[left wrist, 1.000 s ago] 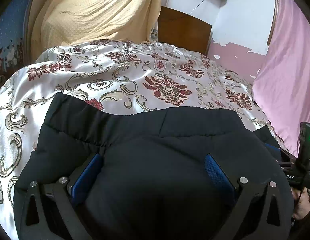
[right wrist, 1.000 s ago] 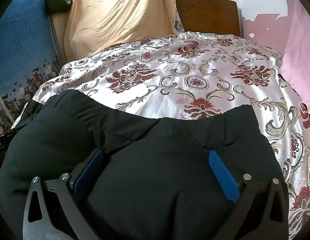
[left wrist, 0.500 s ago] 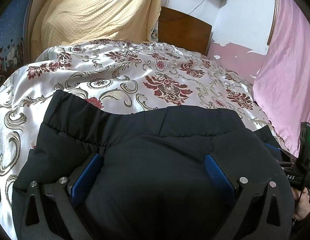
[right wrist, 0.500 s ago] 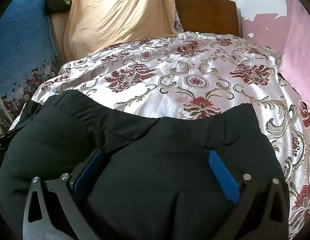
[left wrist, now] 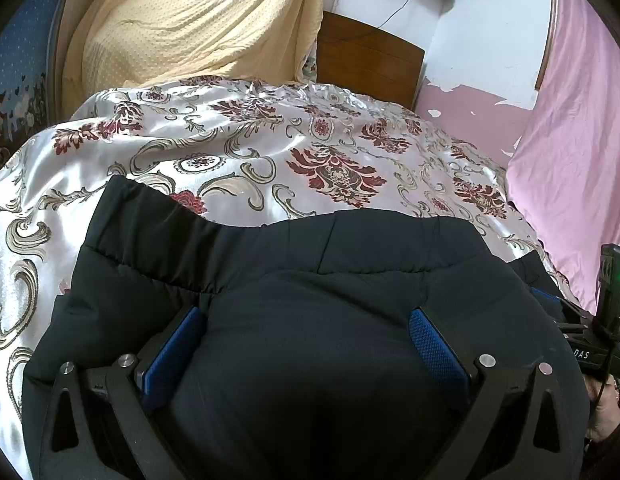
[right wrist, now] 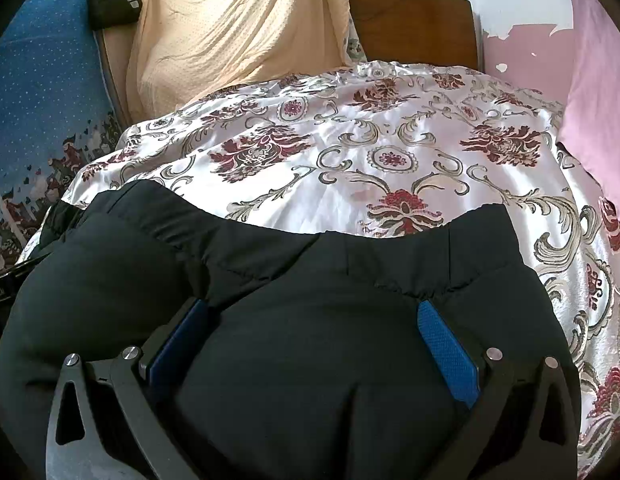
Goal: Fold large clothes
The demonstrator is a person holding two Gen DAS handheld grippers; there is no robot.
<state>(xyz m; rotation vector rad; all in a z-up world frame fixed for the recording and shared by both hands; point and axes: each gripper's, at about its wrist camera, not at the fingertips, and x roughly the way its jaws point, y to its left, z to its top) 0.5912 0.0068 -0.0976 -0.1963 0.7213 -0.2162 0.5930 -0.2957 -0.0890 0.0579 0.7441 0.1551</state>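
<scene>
Black padded jacket [left wrist: 310,264] lay on floral satin bedspread [left wrist: 230,152], near edge bunched up between both tools. Left gripper [left wrist: 306,328] spread wide, thick fold of jacket bulging between blue pads [left wrist: 434,344]; right gripper [right wrist: 310,320] likewise. Whether either truly pinched fabric: could not tell. Wooden headboard [right wrist: 410,24] behind bed.

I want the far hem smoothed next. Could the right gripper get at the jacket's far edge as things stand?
Probably not yet. The right gripper has its wide-set jaws filled with a bulge of the black jacket, and that bulk lies between it and the far edge on the bedspread; it would have to let go first.
</scene>
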